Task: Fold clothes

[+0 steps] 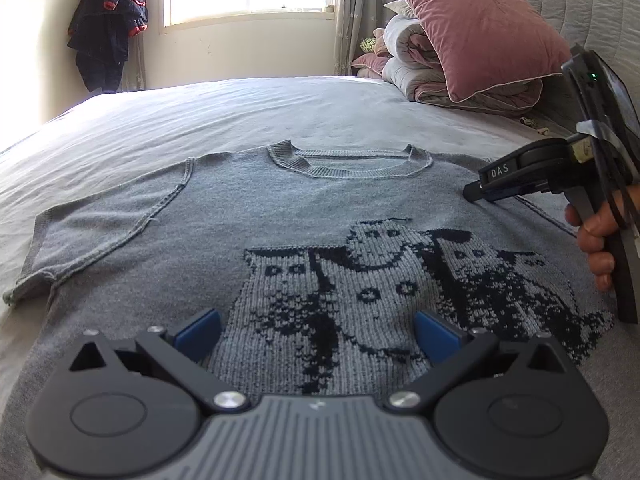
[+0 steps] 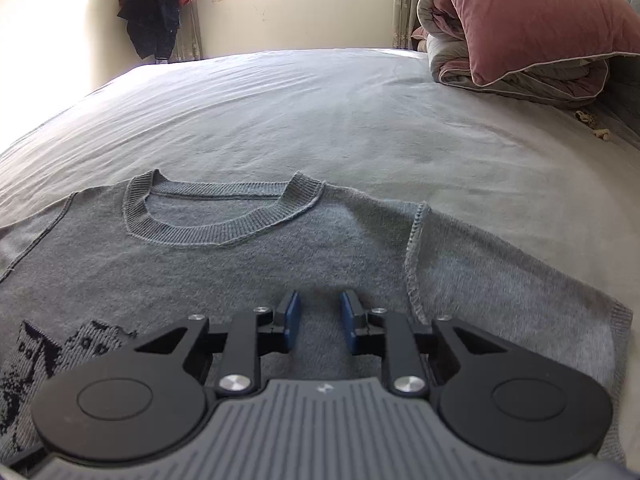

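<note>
Lying across most of the big bed [image 2: 360, 120], whose grey sheet is soft and a little wrinkly, is the sweater [image 1: 224, 216], the thing to fold. It is spread flat, front side up, with its neck hole pointing to the far edge of the bed and its bottom at the near edge. It is knitted, fuzzy and grey, with dark cat shapes on the front, a ribbed round collar [image 2: 224, 228] and short wide sleeves with stitched seams. In the far right corner of the bed sits a plump pink pillow [image 1: 480, 28] on a rolled quilt [image 1: 412, 64]. The left gripper [image 1: 316, 332] hovers over the cats with its blue pads wide apart, holding nothing. The right gripper [image 2: 318, 320] is low over the cloth near the right shoulder seam. Its pads are close together with a small gap, and I cannot tell if they pinch any knit. A hand [image 1: 596, 248] holds its handle. To do this step well, I think the right gripper should pinch a good bit of the thick knit by the shoulder, grip it tight, then lift gently so the stretchy cloth does not drag or bunch, and fold the sleeve side inward in a straight line.
</note>
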The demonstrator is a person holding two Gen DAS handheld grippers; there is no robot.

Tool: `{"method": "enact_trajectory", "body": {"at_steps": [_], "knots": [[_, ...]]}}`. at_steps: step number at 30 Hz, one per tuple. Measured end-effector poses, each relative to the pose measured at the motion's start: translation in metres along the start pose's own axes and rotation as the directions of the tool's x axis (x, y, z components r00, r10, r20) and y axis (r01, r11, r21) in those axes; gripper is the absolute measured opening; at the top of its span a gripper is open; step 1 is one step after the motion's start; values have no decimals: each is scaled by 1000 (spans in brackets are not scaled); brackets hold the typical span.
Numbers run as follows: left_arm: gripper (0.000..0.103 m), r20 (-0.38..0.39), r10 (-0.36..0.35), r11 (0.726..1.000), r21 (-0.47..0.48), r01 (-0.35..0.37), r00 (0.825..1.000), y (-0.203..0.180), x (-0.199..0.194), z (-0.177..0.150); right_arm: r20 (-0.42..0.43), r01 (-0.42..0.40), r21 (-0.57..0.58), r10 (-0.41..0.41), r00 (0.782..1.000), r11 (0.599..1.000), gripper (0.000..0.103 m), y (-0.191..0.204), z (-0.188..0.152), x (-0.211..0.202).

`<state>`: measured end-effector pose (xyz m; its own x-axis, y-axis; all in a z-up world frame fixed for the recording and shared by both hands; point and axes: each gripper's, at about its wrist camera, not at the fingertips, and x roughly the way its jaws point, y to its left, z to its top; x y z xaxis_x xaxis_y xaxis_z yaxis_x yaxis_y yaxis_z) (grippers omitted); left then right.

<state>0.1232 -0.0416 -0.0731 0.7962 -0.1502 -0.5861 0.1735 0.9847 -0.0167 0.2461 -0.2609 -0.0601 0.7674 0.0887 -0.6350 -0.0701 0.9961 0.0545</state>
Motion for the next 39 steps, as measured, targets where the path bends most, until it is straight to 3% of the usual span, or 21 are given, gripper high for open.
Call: {"method": "enact_trajectory", "body": {"at_steps": [6,13,15,17,19,20,24,30,36,39], "knots": [[103,-4,-3,1000,-3,3,1000,1,1,0,-2,48,21,-48,999,999,17,-21,36,45],[103,-13,-13,1000,-6,13,1000,2,2,3,31,98,50,-99,995,994,15,-35,53,70],[103,-28,-37,999,-2,37,999,7,1,9,35,100,82,-103,994,992,20,-41,56,69],[102,-32,-56,998,18,57,998,15,2,17,43,89,132,-96,994,987,36,-48,56,58],[102,-12,-25,999,36,25,1000,27,5,27,68,79,144,-89,994,986,51,-51,54,42],[102,-3,-6,999,43,6,1000,35,9,33,81,77,134,-88,993,988,53,-52,52,34],[102,2,30,998,49,-30,1000,72,36,62,95,105,45,-109,989,993,53,-57,43,11],[103,-35,118,988,108,-114,992,131,89,85,36,129,9,-130,991,992,53,-70,29,9],[103,-37,92,995,25,-92,995,182,93,84,17,179,62,-181,983,982,53,-104,12,11],[103,-55,108,994,15,-107,993,184,90,87,12,225,77,-227,974,971,56,-117,8,5]]}}
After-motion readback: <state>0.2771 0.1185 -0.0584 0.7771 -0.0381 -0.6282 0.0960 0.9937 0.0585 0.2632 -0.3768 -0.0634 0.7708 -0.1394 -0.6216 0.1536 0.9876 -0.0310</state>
